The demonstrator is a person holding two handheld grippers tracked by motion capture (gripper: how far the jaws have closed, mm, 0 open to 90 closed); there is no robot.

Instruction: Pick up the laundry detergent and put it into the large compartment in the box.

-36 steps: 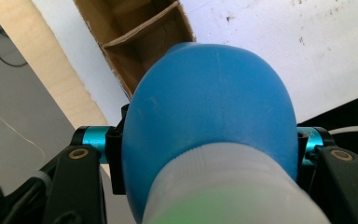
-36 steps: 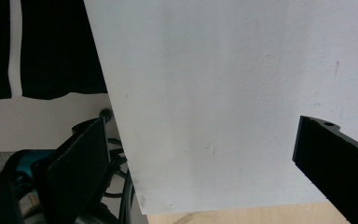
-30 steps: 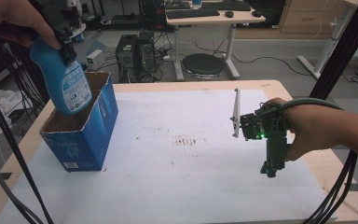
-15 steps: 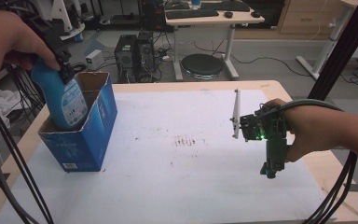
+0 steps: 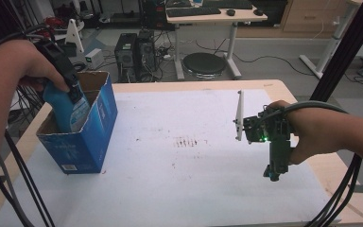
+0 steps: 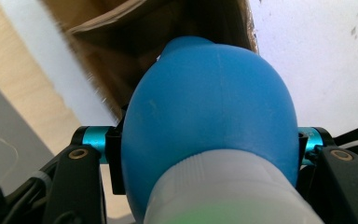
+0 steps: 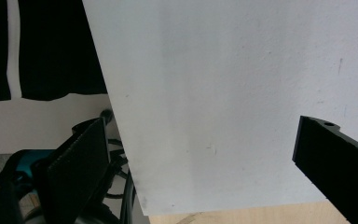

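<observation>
Bottle (image 5: pixel 68 111), blue with a pale label, stands tilted partly inside the open blue box (image 5: pixel 82 137) at the table's (image 5: pixel 170 189) left side in the high view. The left gripper (image 5: pixel 71 87) clamps its upper part, just above the box rim. Well to the right of the box, the right gripper (image 5: pixel 272 172) hangs over the white sheet near the table's right edge, pointing toward the person.

Left gripper view: jaws clenched on either side of the bottle's blue shoulder, white cap (image 6: pixel 228 191) nearest, brown box interior beyond.

Right gripper view: jaws spread wide, nothing between them, white sheet (image 7: pixel 242 93) beneath.
</observation>
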